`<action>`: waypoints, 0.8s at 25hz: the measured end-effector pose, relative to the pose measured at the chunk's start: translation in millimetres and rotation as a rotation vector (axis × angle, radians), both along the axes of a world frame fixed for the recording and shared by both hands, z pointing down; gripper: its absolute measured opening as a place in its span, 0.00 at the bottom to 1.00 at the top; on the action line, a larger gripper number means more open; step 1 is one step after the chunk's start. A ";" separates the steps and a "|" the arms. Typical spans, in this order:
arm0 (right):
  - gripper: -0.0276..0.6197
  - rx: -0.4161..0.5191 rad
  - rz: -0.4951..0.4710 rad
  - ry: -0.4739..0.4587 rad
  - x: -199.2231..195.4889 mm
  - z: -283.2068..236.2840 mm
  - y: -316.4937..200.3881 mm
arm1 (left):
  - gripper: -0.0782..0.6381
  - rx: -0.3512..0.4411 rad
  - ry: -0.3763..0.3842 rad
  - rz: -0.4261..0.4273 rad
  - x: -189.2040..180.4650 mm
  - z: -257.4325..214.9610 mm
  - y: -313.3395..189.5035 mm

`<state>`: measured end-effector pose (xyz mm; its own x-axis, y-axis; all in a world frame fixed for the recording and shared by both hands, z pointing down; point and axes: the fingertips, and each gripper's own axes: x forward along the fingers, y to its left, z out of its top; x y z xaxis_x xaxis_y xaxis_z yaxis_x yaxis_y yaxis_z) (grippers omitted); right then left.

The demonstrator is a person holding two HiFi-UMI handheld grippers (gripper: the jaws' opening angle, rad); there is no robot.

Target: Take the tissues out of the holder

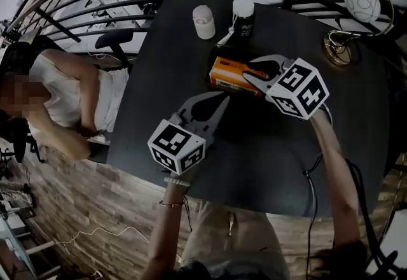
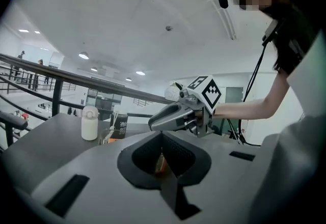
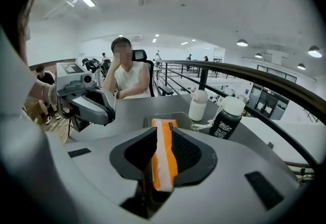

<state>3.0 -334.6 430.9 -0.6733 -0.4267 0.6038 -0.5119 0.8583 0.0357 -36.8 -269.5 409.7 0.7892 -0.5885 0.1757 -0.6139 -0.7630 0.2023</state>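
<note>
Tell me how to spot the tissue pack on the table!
Find the big dark table beside the railing. Toward its far side, just on the near side of the white bottle and the black bottle, lies a flat pack, with the right tongs over it. It is the only bright orange thing there.

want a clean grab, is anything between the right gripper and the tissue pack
Nothing visible: the tissue pack lies between the jaws of the right gripper. The black bottle and left gripper stand clear of it.
</note>
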 end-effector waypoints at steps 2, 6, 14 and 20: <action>0.18 -0.034 -0.025 0.012 -6.5 10.0 -4.8 | 0.12 -0.009 -0.005 -0.009 -3.3 5.1 -5.6; 0.22 -0.075 -0.090 0.071 -15.9 29.1 -10.1 | 0.12 -0.016 -0.010 -0.033 -10.9 11.9 -14.4; 0.23 -0.197 -0.209 0.248 -23.2 57.1 -16.2 | 0.12 -0.027 -0.013 -0.059 -13.6 22.6 -20.7; 0.23 -0.329 -0.235 0.283 -26.6 71.6 -17.7 | 0.12 -0.048 -0.003 -0.083 -12.1 33.4 -16.7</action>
